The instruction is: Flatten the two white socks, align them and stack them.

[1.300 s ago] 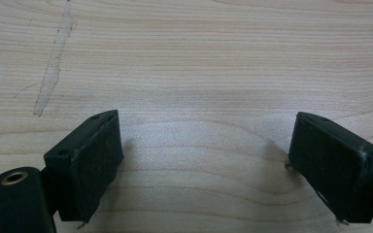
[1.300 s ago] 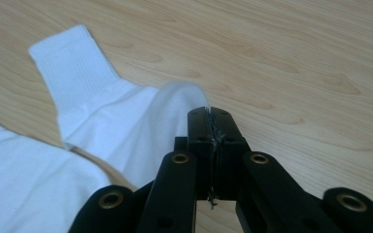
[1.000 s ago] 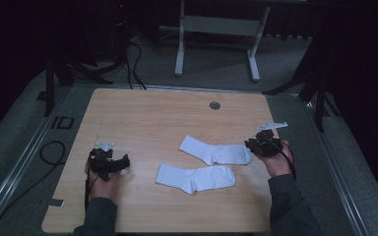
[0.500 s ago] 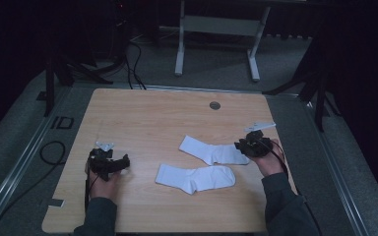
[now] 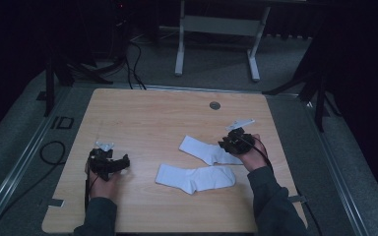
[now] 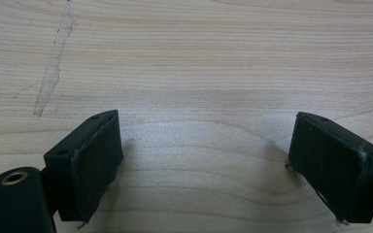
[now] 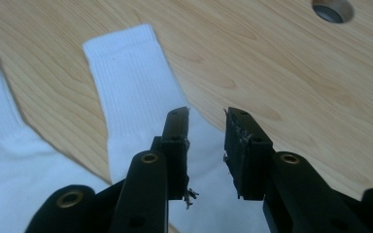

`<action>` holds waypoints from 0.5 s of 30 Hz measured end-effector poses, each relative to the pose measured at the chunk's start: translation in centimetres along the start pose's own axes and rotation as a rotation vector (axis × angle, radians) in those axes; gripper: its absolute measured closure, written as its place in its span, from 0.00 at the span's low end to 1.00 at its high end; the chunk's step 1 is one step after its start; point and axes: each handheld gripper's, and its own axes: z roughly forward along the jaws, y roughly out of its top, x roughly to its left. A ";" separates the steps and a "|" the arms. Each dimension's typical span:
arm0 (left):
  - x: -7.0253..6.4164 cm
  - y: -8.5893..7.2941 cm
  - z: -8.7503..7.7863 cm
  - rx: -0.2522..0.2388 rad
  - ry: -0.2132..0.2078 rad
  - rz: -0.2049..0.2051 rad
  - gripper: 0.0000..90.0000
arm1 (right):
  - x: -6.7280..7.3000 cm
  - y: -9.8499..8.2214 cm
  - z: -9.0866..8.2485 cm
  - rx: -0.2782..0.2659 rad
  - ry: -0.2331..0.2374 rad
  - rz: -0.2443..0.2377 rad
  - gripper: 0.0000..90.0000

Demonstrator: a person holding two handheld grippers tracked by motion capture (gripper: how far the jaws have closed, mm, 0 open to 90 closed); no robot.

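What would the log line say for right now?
left gripper: open, over bare table | right gripper: open over far sock | near sock: flat

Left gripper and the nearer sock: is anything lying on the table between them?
Nothing: the high view shows only bare wooden table between the left gripper and the nearer sock.

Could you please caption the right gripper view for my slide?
Right gripper, jaws slightly apart, poised over a white sock on the wooden table.
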 end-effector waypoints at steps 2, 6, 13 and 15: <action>0.0 0.0 0.0 0.000 0.000 0.000 0.13 | 0.4 0.6 0.6 -0.001 0.010 -0.015 0.78; 0.0 0.0 0.0 -0.001 0.000 0.000 0.13 | 0.9 1.2 1.6 0.002 0.019 -0.033 0.74; 0.0 0.0 0.0 0.000 0.000 0.000 0.13 | 1.6 1.7 3.7 0.024 0.040 -0.083 0.70; 0.0 0.0 0.0 0.000 0.000 0.000 0.13 | 1.8 1.8 4.4 0.037 0.050 -0.096 0.69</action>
